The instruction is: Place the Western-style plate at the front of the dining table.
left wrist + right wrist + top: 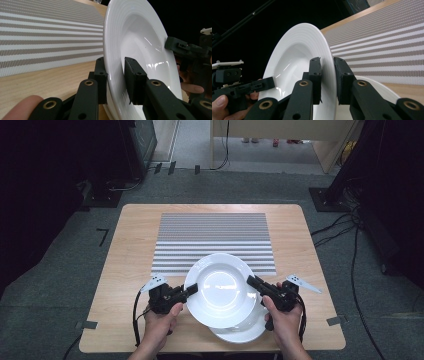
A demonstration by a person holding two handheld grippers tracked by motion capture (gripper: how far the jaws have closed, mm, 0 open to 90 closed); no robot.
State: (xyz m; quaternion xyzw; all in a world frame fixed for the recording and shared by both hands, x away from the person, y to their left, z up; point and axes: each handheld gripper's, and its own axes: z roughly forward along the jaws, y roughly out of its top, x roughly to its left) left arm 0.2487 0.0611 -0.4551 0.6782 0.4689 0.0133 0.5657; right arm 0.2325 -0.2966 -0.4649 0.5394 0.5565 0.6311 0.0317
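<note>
Your left gripper is clamped on the left rim of the upper plate, and your right gripper is clamped on its right rim, so the plate hangs between the two. In the left gripper view the two black jaws pinch the plate's ridged rim from both sides, with your other gripper gripping the far edge. The right gripper view shows the same from the other side: the jaws close on the rim of the plate, and your left gripper holds the opposite edge. The plate is white and deep, with ridges around its rim. It sits over the near middle of the wooden table, just in front of the striped mat, whose near edge it overlaps in the high view. A second white plate lies beneath it on the table, toward your right hand, partly covered by the held one. Your left hand grasps its gripper from below.
</note>
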